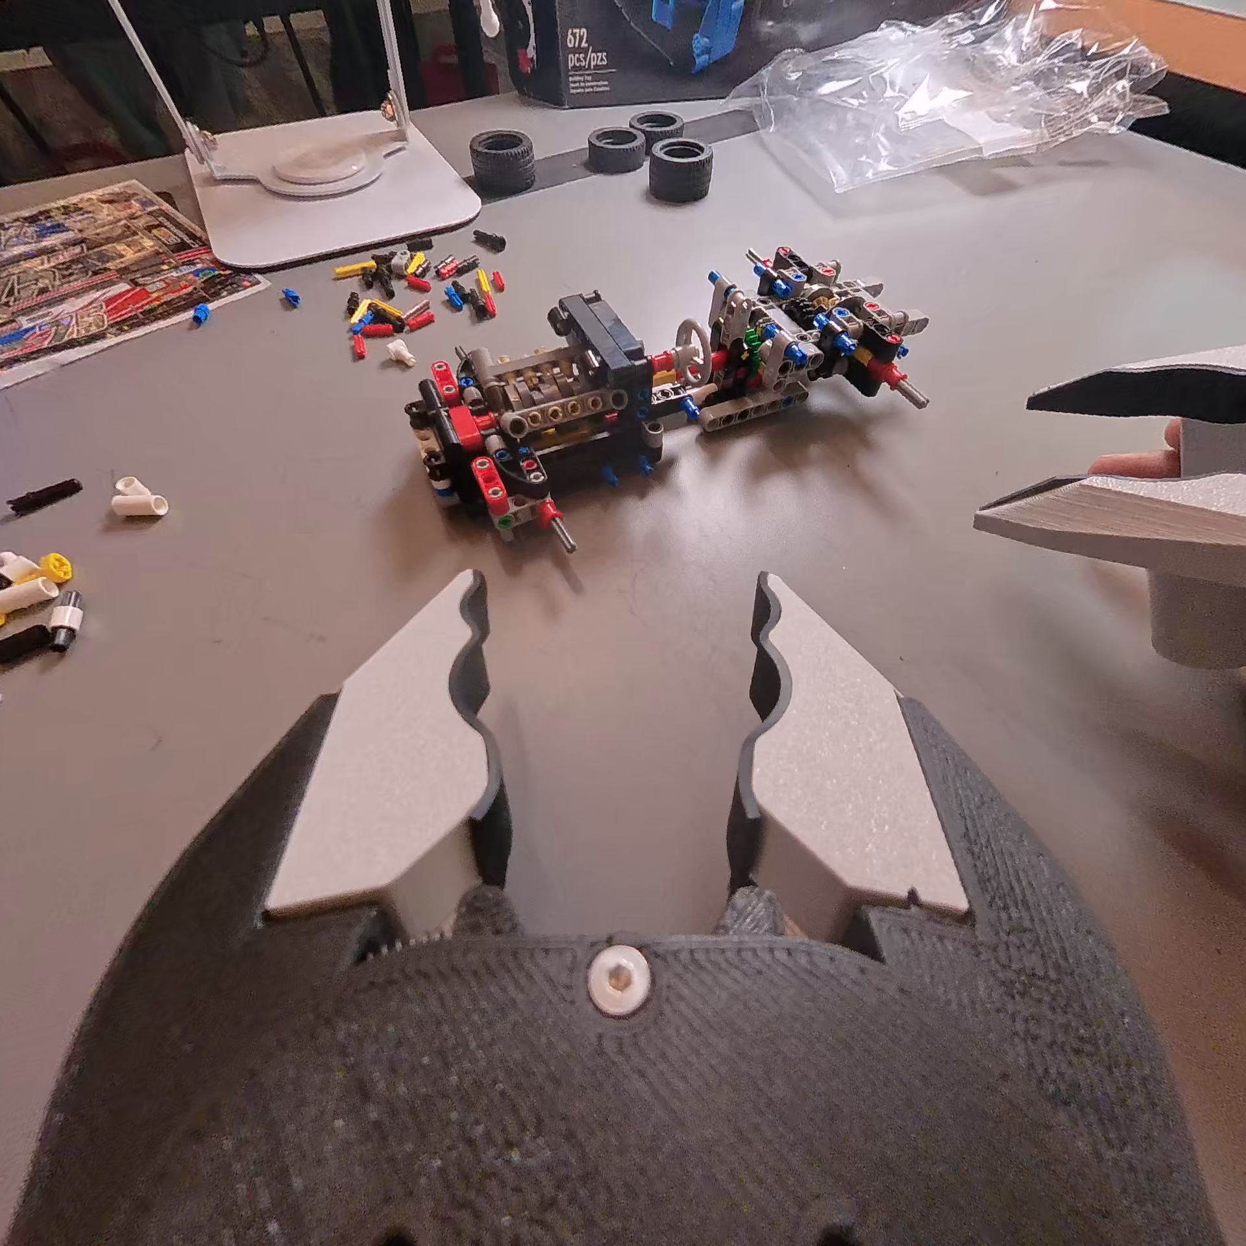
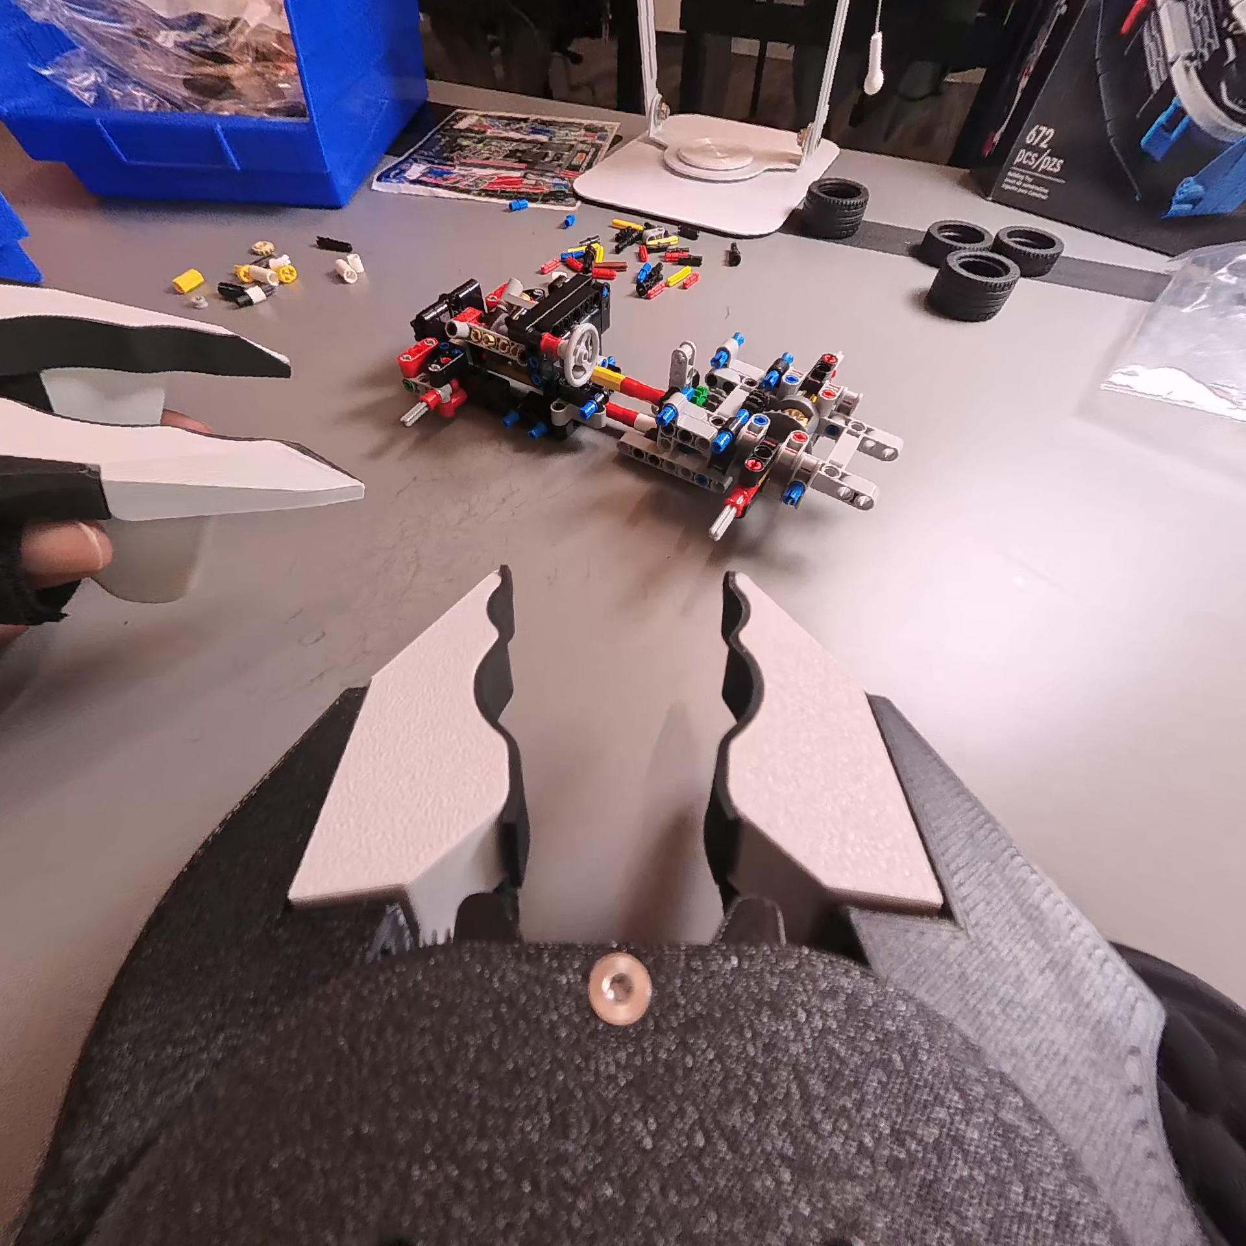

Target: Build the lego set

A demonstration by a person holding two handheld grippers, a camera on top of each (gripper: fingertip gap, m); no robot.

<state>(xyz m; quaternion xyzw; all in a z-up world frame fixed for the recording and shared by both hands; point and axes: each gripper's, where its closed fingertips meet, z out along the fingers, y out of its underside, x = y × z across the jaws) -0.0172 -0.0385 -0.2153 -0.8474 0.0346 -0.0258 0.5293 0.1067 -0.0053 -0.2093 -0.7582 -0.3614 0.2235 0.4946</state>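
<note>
Half-built lego chassis [image 1: 664, 384] at centre of the left wrist frame, lying on the grey table [image 1: 1011, 283], touched by neither gripper. Loose pins [image 1: 418, 297] scattered just upper left of it; four black tyres [image 1: 647, 155] farther up, near the dark set box [image 1: 661, 47]. Clear plastic bag [image 1: 944, 101] upper right, sticker sheet [image 1: 101, 270] at left edge. Left gripper [image 1: 620, 586] below the chassis, jaws spread wide, empty. Right gripper [image 2: 617, 583] likewise wide and empty. Blue bin [image 2: 202, 101] upper left of the right wrist frame.
</note>
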